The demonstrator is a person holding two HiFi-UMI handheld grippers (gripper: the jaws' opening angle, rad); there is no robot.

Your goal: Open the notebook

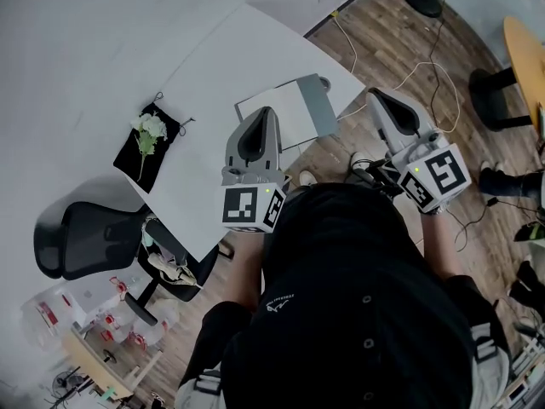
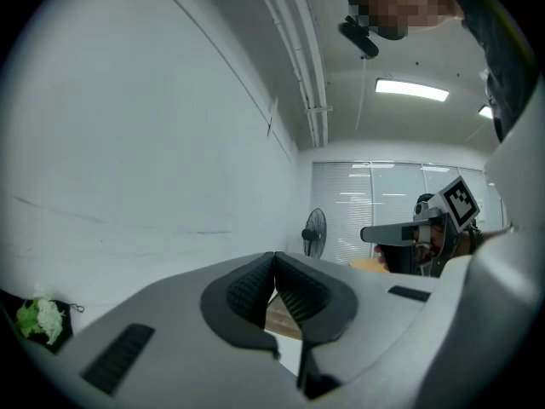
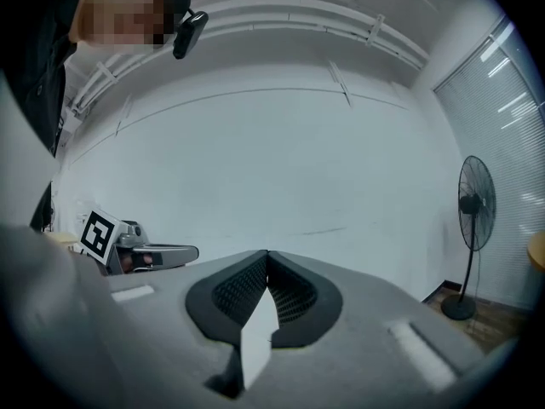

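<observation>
1. The notebook (image 1: pixel 288 105) lies flat on the white table (image 1: pixel 213 66), near the corner closest to the person.
2. It shows a white face with a grey flap (image 1: pixel 320 105) along its right side. I can't tell whether the flap is a cover folded back or just a spine band. So the scene fits a notebook lying open or one lying shut, and the head view doesn't settle which.
3. The left gripper (image 1: pixel 265 112) is clenched. In the left gripper view its pads (image 2: pixel 247 288) meet at the tips with nothing between them.
4. The right gripper (image 1: pixel 375 95) is also clenched and empty. In the right gripper view its pads (image 3: pixel 238 292) meet at the tips.
5. Both gripper views show only wall (image 3: pixel 281 143) and ceiling, no table. Judged from that, both grippers are raised and aimed level or upward, not down at the notebook.
6. Key relation: in the head view the left gripper overlaps the notebook's near-left edge, so the notebook is below and just ahead of its tip.
7. The right gripper is well off to the right, past the table edge and over the floor (image 1: pixel 383 32).
8. The left gripper is nearer, but the grey flap side faces the right gripper.
9. The notebook's long edges run roughly away from the person, skewed a little to the table edge.
10. Either gripper would need to tip down to reach it.
</observation>
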